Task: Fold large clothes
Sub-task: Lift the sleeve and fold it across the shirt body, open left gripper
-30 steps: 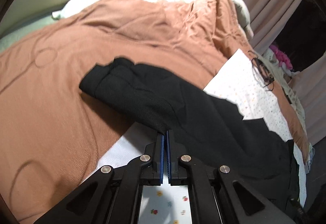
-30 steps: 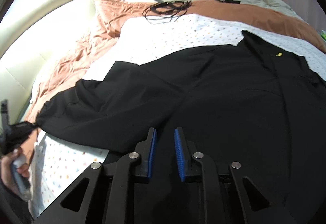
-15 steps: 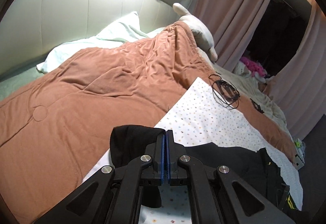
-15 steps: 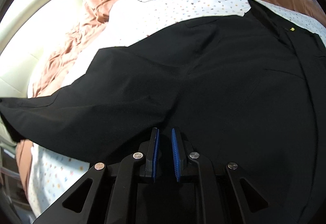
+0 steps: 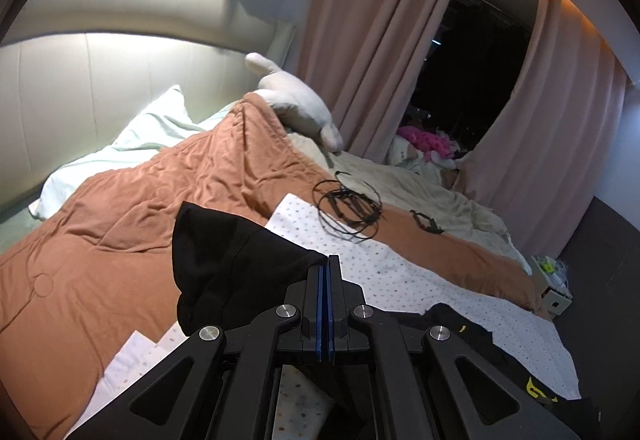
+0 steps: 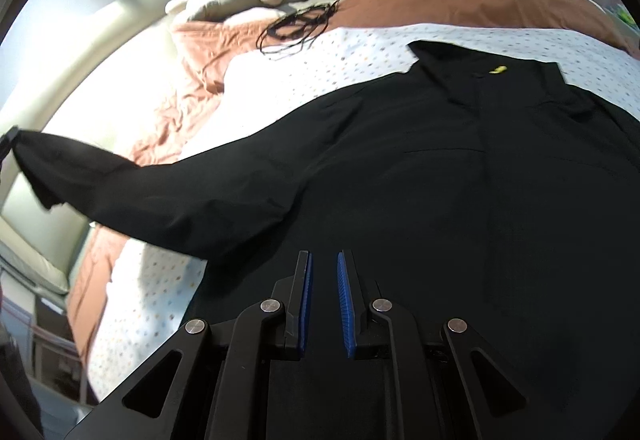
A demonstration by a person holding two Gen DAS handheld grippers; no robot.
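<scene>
Left to right, positions taken from the dotted white sheet (image 6: 348, 60). The sleeve (image 6: 120, 184) of the black garment (image 6: 440, 180) was held raised off the sheet's left edge, pinched between the pressed-together fingers of the left hand-held gripper (image 5: 327, 268). The garment body was spread flat on the sheet. Above it, the right hand-held gripper (image 6: 324, 272) was held with fingers spread, nothing between them. A black cord coil (image 6: 298, 26) was seen at the sheet's far edge, on the orange duvet (image 6: 460, 6).

No legible text or labels
</scene>
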